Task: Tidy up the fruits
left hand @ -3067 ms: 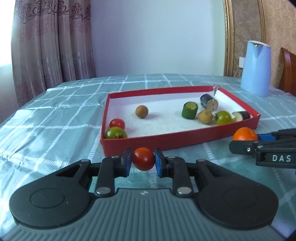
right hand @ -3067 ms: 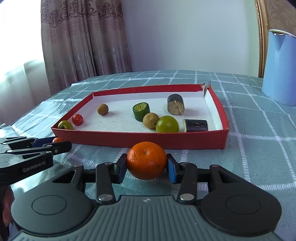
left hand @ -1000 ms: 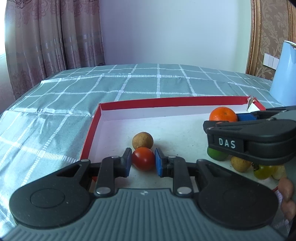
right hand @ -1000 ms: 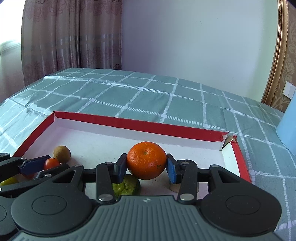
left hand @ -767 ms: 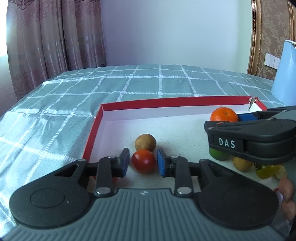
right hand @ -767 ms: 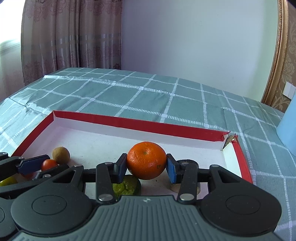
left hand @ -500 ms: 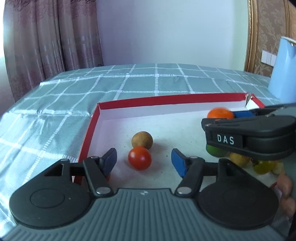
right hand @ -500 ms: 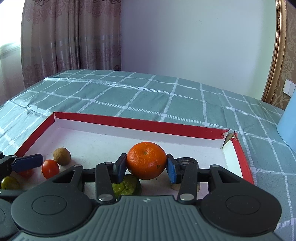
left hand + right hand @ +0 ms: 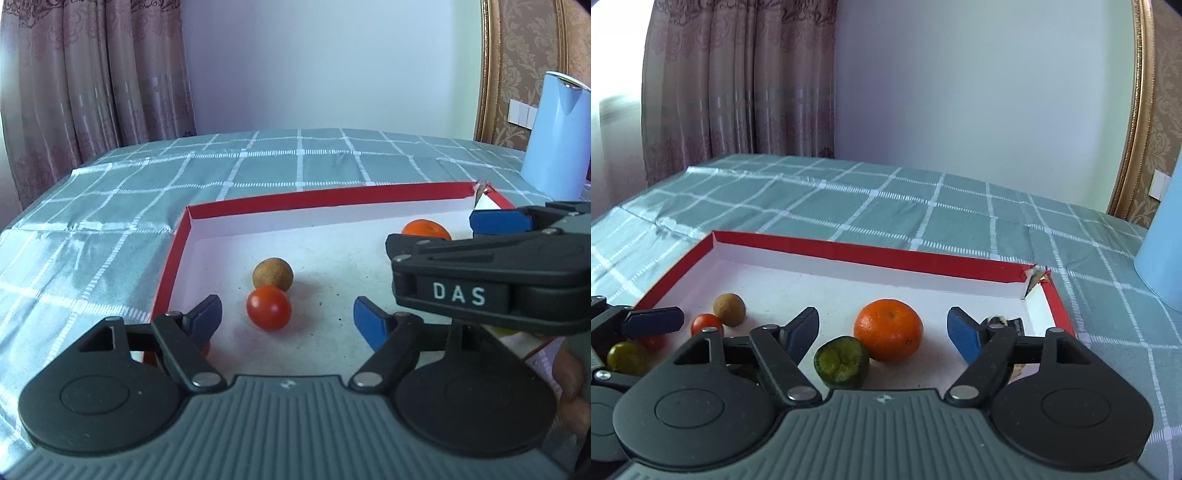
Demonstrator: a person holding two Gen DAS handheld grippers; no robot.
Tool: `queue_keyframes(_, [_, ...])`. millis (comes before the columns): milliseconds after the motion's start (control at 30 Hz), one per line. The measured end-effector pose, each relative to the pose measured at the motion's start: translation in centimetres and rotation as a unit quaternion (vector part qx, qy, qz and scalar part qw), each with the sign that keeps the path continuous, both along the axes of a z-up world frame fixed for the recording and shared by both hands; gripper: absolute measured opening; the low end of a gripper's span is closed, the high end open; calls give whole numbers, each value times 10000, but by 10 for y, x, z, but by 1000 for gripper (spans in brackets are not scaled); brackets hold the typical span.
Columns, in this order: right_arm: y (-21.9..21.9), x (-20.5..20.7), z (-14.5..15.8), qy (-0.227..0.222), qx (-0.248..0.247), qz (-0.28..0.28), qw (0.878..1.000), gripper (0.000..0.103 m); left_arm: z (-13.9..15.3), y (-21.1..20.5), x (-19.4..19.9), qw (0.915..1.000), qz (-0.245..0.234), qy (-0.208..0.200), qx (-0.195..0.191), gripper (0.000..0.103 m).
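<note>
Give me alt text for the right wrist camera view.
The right gripper, jaws opening, frames an orange resting free on the white floor of a red-rimmed tray. A cut green fruit lies just in front of it; a red tomato and brown fruit sit farther left.

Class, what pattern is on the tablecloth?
Teal tablecloth with white grid checks; right wrist view shows it best.

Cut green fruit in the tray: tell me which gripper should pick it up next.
Right. The cut green fruit lies just in front of the right gripper, beside the orange, as its jaws are opening. The left gripper faces the red tomato farther left.
</note>
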State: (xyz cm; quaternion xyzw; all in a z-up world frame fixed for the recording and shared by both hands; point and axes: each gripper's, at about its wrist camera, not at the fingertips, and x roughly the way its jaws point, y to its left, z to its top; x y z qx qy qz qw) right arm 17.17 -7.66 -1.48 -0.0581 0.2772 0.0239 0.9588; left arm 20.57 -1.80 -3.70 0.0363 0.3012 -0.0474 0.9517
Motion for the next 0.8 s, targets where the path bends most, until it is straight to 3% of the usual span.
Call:
queue_keyframes(233, [-7, -13, -1, -98, 98, -261, 9996, 77, 0, 2, -5, 10000, -29, 38, -76, 79])
queue_keyframes(467, [-28, -43, 8, -301, 591, -601, 9960, 83, 1, 4, -17, 9998, -40, 28, -185, 81])
queue_keyframes(733, [-32, -79, 7, -539, 499, -741, 9945, 83, 7, 3, -32, 9996, 71, -127, -249, 82])
queue_keyframes(800, [-32, -90, 6, -656, 464, -735, 9941, 83, 12, 4, -40, 9991, 115, -207, -341, 88])
